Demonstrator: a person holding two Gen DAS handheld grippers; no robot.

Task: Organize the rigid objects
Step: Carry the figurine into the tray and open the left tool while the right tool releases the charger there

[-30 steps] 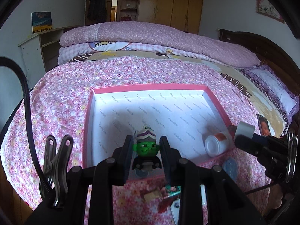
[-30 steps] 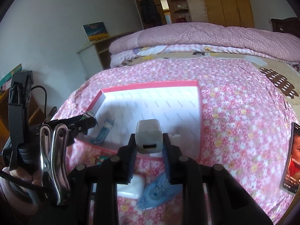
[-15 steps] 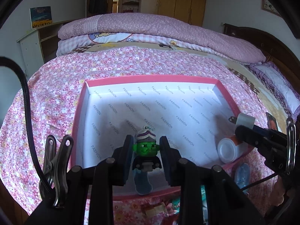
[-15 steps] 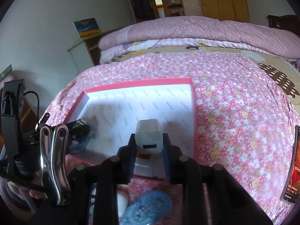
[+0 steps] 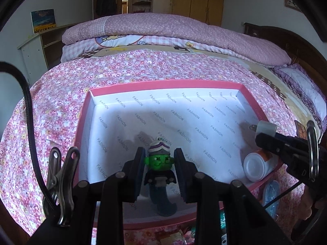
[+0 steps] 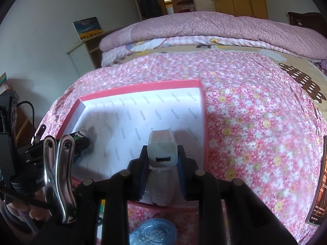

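Note:
A shallow pink box (image 5: 85,110) lined with white printed paper lies on the flowered bedspread. My left gripper (image 5: 159,166) is shut on a small green-faced toy figure (image 5: 159,161) with a striped cap, held over the box's near left part. My right gripper (image 6: 162,159) is shut on a white USB charger (image 6: 162,149), over the near right part of the box (image 6: 141,87). In the left wrist view the charger (image 5: 265,128) and the right gripper's fingers (image 5: 286,145) come in from the right. A white bottle with an orange label (image 5: 256,168) lies inside the box.
A blue object (image 5: 164,202) lies in the box below the toy. A light blue tape dispenser (image 6: 153,232) and small items lie on the bedspread before the box. A phone (image 6: 320,185) rests at the right. Folded quilts (image 5: 173,30) are stacked behind; a shelf (image 5: 38,47) stands left.
Both grippers have moved forward and down, from the near rim to over the inside of the box. Each keeps hold of its object.

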